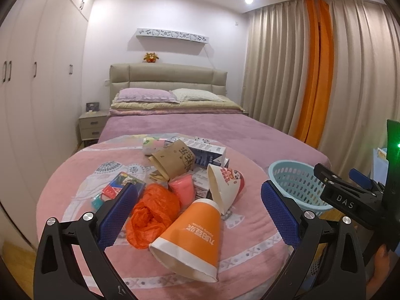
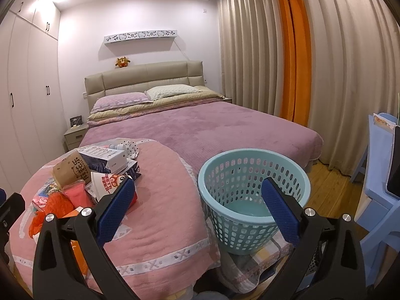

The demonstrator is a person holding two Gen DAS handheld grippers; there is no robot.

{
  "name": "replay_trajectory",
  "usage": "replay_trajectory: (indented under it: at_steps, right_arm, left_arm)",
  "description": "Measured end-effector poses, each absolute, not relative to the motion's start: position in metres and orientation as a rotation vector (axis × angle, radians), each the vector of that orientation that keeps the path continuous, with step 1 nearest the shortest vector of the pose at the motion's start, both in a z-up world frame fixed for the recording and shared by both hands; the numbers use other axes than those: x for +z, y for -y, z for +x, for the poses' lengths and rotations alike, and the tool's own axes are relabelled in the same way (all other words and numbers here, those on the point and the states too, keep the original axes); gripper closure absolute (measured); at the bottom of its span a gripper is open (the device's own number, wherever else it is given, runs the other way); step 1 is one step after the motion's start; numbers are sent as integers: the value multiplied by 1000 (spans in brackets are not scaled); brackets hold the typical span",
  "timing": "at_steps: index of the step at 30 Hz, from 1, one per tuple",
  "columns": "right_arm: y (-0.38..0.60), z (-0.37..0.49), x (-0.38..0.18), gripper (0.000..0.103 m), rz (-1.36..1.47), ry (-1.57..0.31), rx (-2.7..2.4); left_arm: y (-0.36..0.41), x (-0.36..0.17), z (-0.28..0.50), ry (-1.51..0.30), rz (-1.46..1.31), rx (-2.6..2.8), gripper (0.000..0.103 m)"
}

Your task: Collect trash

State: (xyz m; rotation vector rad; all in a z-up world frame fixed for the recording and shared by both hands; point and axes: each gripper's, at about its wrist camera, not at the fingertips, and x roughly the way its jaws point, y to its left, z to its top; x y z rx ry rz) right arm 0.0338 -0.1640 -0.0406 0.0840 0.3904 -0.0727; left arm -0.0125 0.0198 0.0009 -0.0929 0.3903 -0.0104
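A pile of trash lies on a round pink-covered table (image 1: 250,245): an orange paper cup (image 1: 192,237) on its side, an orange plastic bag (image 1: 152,215), a white printed cup (image 1: 225,185), a brown paper bag (image 1: 175,160) and boxes (image 1: 207,155). My left gripper (image 1: 197,207) is open and empty, its fingers on either side of the orange cup and bag. A light blue perforated basket (image 2: 252,195) stands right of the table, empty inside. My right gripper (image 2: 200,205) is open and empty, near the basket's front rim. The trash pile also shows in the right wrist view (image 2: 82,180).
A bed (image 2: 212,127) with a purple cover lies behind the table. Wardrobes (image 1: 30,87) line the left wall, a nightstand (image 1: 91,125) stands by the bed, curtains (image 2: 337,62) hang at the right. A blue chair (image 2: 377,175) stands at far right on wooden floor.
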Motion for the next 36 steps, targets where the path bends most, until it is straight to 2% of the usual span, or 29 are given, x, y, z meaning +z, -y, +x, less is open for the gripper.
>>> replay_trajectory:
  at_steps: [12,19,21,25,29,31,33,36]
  right_arm:
    - [159,40,-45,7,68,-444,-59]
    - [147,44,-48,7,13,-456,-35]
    - [141,48,-51,12,10,-472,-1]
    - [127,55,-59,25,-27,-512,44]
    - [113,60,-68,37,-60,-547,82]
    - [108,61,-72,38,-71,-556,96]
    - [105,62,-74,38,-77,-562,106]
    - [103,63,-77,38,-74,-573,115]
  left_arm:
    - [-32,1,-13,-396,-99,6,8]
    - [-68,-5,-9,-443,-76,9,8]
    - [-79,-12,-6,-484,-110,-36,9]
    - [-87,-32,3,-577,-161,-119,27]
    - [-83,-48,10,-642,-184,-191,40]
    - [-84,-52,11,-660,-196,-210,52]
    - [-81,-54,11,-665,-206,-230,59]
    - [-79,-54,10,-665,-205,-237,59]
